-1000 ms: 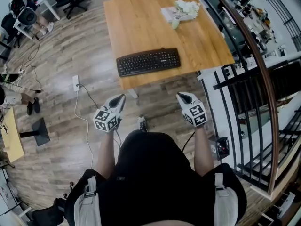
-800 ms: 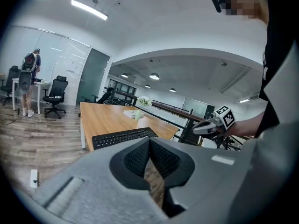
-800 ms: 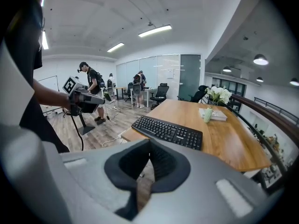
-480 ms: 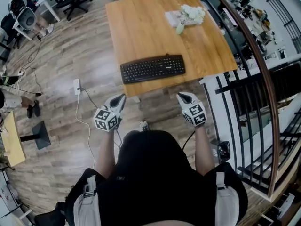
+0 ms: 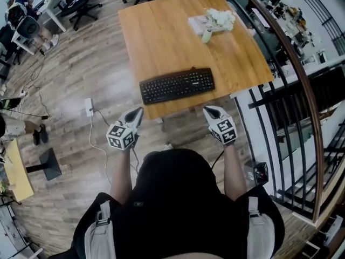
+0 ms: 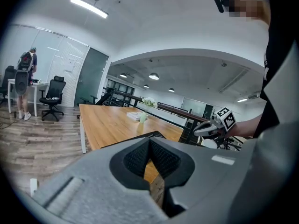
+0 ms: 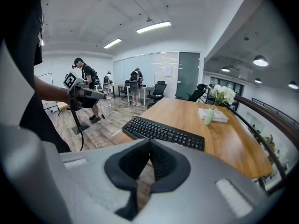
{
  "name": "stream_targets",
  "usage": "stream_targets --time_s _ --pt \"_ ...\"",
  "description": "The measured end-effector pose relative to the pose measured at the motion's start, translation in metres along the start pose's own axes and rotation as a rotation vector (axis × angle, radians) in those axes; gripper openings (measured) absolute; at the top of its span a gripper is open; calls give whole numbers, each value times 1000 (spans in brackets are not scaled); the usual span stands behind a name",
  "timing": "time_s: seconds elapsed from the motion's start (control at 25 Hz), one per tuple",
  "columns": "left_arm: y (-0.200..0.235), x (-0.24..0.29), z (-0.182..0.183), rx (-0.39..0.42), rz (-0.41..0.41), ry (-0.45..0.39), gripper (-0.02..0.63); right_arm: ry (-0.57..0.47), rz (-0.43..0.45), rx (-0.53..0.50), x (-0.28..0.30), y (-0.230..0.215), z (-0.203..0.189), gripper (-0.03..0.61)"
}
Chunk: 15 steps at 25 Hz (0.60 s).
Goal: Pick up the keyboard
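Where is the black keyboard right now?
In the head view, the black keyboard lies flat near the front edge of the square wooden table, the edge closest to the person. The white flowers stand farther back on the right.

Ahead of both jaws, open tabletop (image 5: 161, 31) surrounds the keyboard (image 5: 177, 85); a flower vase (image 5: 207, 35) stands well beyond it, and a railing (image 5: 285, 117) flanks your right jaws.

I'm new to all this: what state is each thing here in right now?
Black computer keyboard: flat near the front edge of the wooden table, untouched.
Left gripper: fingers shut, empty, not touching the keyboard.
Right gripper: fingers shut, empty, not touching the keyboard.
Pale green vase of white flowers: upright at the table's far side.
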<state>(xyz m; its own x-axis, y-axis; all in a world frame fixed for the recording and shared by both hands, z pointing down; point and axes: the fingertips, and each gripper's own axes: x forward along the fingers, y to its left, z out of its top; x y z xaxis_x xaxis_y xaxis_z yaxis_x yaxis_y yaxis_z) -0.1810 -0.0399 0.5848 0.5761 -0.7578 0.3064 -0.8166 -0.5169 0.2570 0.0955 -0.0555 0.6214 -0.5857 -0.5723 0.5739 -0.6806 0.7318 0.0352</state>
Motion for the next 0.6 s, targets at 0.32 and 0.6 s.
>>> stream_targets --time_s 0.32,0.6 --pt "4 11 -9 -15 -25 22 11 33 -22 35 4 -4 -15 3" --pt "12 16 -8 -22 -16 35 11 19 -36 55 9 -16 -9 3"
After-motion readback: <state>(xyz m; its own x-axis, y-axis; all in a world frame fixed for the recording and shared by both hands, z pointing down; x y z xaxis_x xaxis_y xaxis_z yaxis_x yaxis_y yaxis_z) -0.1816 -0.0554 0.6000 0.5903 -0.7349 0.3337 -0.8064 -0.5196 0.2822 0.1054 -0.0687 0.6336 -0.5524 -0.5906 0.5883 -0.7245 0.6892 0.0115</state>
